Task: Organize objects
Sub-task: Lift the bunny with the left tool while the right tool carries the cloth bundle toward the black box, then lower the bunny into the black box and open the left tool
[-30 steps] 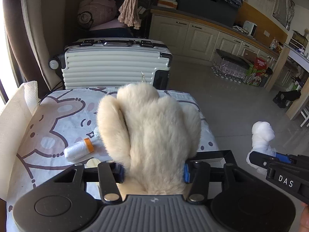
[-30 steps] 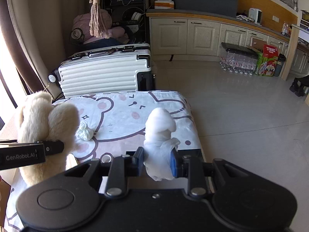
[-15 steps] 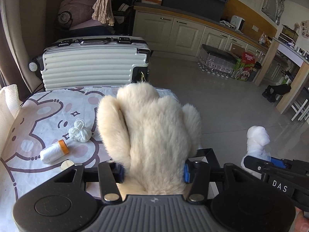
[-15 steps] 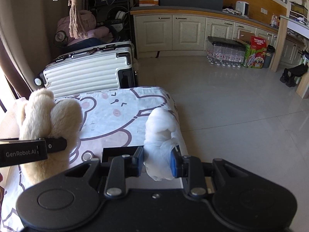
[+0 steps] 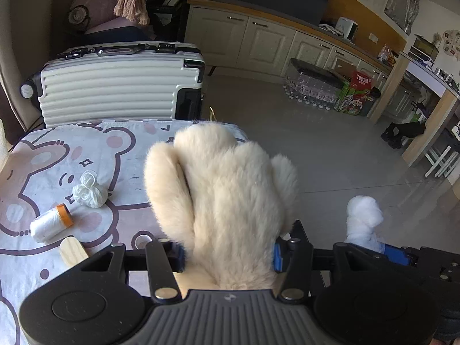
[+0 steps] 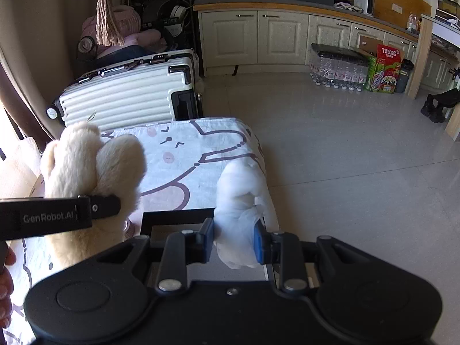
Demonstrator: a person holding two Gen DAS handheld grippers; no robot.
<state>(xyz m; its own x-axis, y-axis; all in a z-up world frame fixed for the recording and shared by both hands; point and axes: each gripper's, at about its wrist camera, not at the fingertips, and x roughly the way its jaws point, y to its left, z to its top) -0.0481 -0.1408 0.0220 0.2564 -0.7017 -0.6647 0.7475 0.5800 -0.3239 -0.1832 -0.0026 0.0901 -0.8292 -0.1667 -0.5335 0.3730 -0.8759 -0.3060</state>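
Left claw [image 5: 228,254] clamped the fluffy cream plush toy [image 5: 221,198], right claw [image 6: 233,243] pinched a white cloth bundle [image 6: 240,198]; soft stuff squishes, so either could've slipped loose.

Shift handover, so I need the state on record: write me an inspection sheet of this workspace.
Surface: table under a bear-print cloth, with a black frame at its near edge.
Job's things: cream plush toy and white cloth bundle, both held off the table.
Clutter: thread spool with orange end, loose white yarn ball, wooden stick, all on the cloth.
Grippers: left gripper shut on the plush toy; right gripper shut on the cloth bundle.
Cables: nothing seen.
Surroundings: white suitcase behind the table, kitchen cabinets, bottled water pack, tiled floor.
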